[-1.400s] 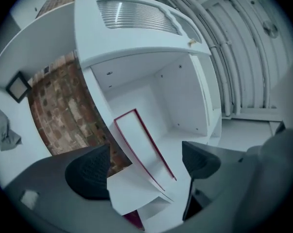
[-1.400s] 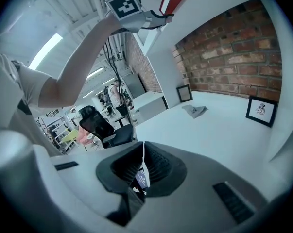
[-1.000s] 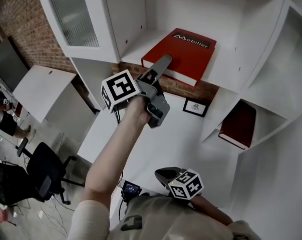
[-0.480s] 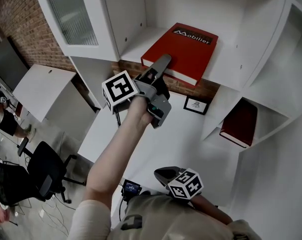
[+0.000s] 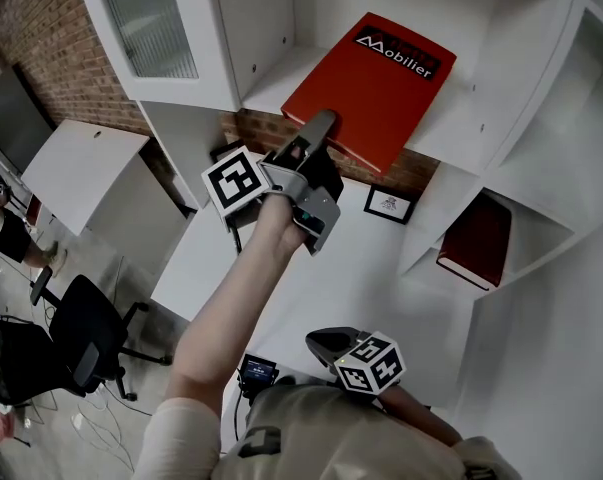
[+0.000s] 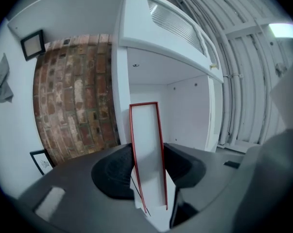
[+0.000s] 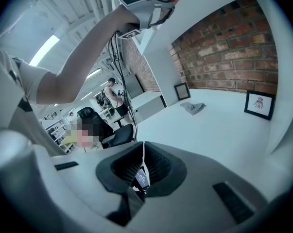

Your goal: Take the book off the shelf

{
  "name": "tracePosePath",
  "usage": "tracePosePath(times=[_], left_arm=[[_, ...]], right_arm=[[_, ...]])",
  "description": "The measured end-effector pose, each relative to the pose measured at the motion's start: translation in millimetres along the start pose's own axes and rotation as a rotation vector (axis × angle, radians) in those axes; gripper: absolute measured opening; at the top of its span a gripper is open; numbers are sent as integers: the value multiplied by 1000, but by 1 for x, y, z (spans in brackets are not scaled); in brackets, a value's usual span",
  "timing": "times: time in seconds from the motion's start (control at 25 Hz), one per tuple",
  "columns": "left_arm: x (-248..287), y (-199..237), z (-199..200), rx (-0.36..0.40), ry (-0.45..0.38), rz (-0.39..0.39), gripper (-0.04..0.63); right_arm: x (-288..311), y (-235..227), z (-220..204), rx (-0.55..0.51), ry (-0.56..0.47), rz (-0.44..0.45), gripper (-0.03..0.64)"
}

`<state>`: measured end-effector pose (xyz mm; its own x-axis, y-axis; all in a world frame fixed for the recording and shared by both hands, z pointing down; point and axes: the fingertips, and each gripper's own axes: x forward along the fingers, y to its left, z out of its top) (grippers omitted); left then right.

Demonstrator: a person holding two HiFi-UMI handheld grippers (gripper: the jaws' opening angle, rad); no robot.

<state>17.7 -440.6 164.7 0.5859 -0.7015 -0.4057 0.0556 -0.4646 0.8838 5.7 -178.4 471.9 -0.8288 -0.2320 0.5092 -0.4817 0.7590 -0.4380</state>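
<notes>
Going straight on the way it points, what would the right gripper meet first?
Most likely the white desk top, which lies ahead of the shut right gripper; a small screen device sits just below that line, and depth is unclear.

Before me, the white wooden shelf [image 5: 271, 80] carries a red hardcover book [image 5: 381, 78] jutting past its front edge; a dark red book [image 5: 476, 243] rests on a lower side shelf [image 5: 533, 236].

Left arm [image 5: 226, 308] extended upward and forward, forearm bare; left gripper [image 5: 319, 130] tilted upward, jaws having just been closing onto the near edge of the book [image 5: 376, 73], pads pressed against both covers; right gripper [image 5: 327, 343] held low near the torso, pointing downward, marker cube uppermost, jaws fully together.
</notes>
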Motion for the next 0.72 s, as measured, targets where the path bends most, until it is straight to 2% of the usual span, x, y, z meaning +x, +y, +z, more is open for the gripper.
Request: tracePosePath(times=[0.72], left_arm=[[-12,-6,-1,-43,-48,-36,163]], right_arm=[[-5,-7,9,16,-8,-24,6]])
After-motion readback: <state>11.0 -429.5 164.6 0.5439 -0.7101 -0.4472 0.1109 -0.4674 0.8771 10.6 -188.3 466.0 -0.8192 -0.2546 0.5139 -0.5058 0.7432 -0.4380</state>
